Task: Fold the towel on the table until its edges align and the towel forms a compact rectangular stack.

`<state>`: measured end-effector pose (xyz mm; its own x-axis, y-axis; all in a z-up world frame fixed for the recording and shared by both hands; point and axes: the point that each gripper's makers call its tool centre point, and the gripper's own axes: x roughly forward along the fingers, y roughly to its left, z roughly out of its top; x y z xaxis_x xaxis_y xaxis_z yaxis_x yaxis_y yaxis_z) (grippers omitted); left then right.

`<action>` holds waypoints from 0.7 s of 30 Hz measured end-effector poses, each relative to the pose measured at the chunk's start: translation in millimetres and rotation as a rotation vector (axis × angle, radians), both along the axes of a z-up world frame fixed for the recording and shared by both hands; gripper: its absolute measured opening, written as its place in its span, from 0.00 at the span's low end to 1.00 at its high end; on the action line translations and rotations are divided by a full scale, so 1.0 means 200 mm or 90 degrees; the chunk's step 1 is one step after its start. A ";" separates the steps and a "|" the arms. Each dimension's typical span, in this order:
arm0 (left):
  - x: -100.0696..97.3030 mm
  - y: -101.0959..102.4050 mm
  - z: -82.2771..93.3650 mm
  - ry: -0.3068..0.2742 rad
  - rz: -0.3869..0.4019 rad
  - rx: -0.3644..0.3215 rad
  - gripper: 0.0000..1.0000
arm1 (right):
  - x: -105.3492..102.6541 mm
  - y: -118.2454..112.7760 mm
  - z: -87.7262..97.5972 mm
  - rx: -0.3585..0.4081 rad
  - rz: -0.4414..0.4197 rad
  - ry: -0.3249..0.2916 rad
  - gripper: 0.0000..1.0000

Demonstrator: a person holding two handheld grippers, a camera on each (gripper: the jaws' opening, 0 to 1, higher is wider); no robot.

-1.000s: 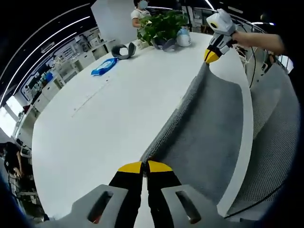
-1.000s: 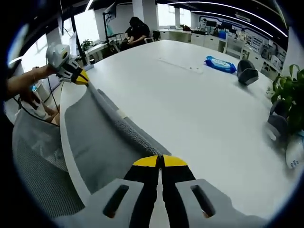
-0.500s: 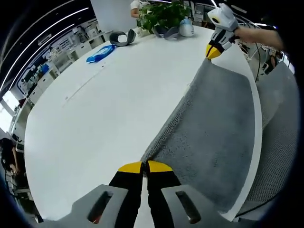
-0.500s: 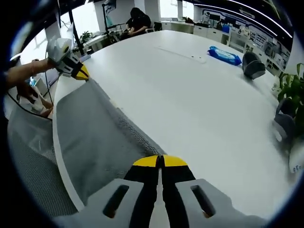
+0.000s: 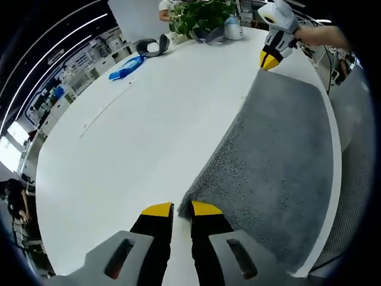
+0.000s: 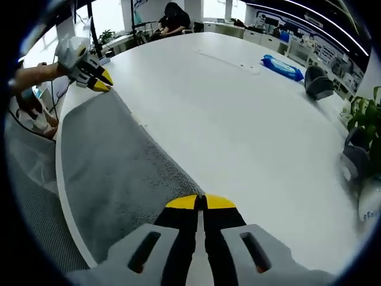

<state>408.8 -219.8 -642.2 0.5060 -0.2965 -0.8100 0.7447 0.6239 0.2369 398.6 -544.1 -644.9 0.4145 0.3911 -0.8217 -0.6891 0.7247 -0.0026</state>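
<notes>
A grey towel [image 5: 274, 161] lies flat on the white table [image 5: 137, 131], along the edge nearest me, with part of it hanging over that edge. My left gripper [image 5: 181, 209] is open, its jaws a little apart, and the near towel corner rests just ahead of them. Seen from the right gripper view, the left gripper [image 6: 99, 81] is held by a hand just off the far corner of the towel [image 6: 113, 173]. My right gripper [image 6: 200, 202] is shut on the other towel corner. In the left gripper view, the right gripper [image 5: 269, 59] sits at that corner.
A blue wipes pack [image 5: 125, 67], a dark headset [image 5: 150, 46], a potted plant [image 5: 199, 16] and a white bottle [image 5: 233, 30] stand at the table's far end. A grey mesh chair [image 5: 351, 137] is beside the towel's edge. People sit at desks [image 6: 172, 21] beyond the table.
The towel has been lowered from a raised fold to lie flat on the table. My left gripper has opened and let go of its corner; the right stays shut.
</notes>
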 end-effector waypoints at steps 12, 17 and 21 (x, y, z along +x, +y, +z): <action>-0.14 -0.07 0.32 -0.050 0.171 -0.240 0.12 | -0.17 -0.10 0.19 0.065 -0.099 -0.046 0.02; -0.31 -0.17 0.30 -0.026 0.121 -0.226 0.11 | -0.24 -0.08 0.20 0.058 -0.057 -0.055 0.00; -0.41 -0.37 0.32 0.008 0.052 -0.246 0.04 | -0.20 -0.04 0.23 0.061 -0.043 -0.055 0.00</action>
<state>326.0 -294.2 -578.4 0.5313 -0.5403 -0.6525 0.6906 0.7224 -0.0359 357.8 -552.9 -599.8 0.5095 0.4354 -0.7422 -0.6392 0.7690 0.0123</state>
